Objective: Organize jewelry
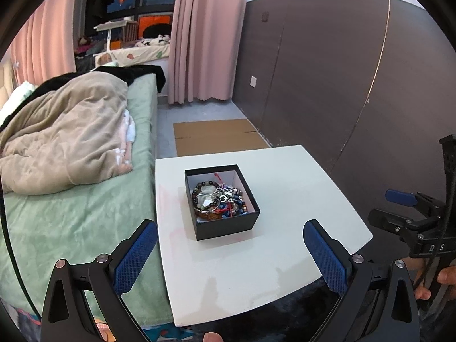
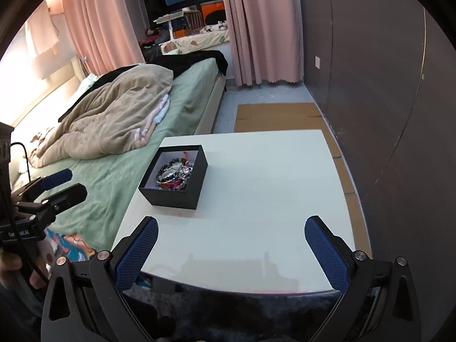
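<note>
A black open box (image 1: 228, 225) (image 2: 182, 193) stands on a white table (image 1: 299, 193) (image 2: 270, 188). It holds a tangled pile of jewelry (image 1: 219, 199) (image 2: 175, 175): bead bracelets, silver pieces, red cord. My left gripper (image 1: 229, 228) is open and empty, held near the table's front edge, short of the box. My right gripper (image 2: 230, 225) is open and empty over the table's front edge, right of the box. Each gripper shows in the other's view: the right one (image 1: 399, 199), the left one (image 2: 68, 183).
A bed (image 1: 85, 213) (image 2: 119, 171) with a green sheet and a beige blanket (image 1: 62, 136) lies left of the table. A brown panelled wall (image 1: 342, 71) runs on the right. Flat cardboard (image 1: 216, 135) lies on the floor beyond the table. Pink curtains (image 1: 205, 34) hang behind.
</note>
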{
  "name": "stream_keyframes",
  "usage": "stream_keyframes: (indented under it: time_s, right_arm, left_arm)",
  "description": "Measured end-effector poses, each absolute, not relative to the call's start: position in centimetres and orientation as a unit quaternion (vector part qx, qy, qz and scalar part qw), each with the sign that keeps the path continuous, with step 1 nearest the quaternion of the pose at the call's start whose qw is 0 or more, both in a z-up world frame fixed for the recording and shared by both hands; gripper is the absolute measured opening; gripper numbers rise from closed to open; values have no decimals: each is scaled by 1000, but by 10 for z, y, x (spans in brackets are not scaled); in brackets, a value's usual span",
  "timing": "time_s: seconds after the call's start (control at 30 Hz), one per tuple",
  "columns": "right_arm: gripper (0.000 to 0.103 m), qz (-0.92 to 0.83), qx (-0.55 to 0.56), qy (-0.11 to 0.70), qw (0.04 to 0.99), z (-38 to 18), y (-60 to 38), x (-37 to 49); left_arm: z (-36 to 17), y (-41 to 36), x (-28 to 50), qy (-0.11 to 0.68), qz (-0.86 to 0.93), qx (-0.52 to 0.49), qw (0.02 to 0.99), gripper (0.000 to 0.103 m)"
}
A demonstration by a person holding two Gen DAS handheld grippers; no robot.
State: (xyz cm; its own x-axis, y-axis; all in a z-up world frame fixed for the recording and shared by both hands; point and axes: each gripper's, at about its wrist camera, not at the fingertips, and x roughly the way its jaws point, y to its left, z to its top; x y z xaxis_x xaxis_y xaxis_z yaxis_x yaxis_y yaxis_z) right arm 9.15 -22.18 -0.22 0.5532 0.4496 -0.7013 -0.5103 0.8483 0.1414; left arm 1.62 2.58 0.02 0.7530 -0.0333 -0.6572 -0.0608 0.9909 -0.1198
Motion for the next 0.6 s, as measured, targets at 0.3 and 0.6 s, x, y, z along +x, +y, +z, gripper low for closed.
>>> stream_keyframes:
  time_s: [0.3,0.6]
  right_arm:
    - [103,281,-36,382,880,-3,-225,88]
    - [103,267,-48,369,889,-1,-224,79]
  left_arm:
    - [-2,17,16,345,19,-41,938,102]
    - [-5,13,17,347,26,-29,937,102]
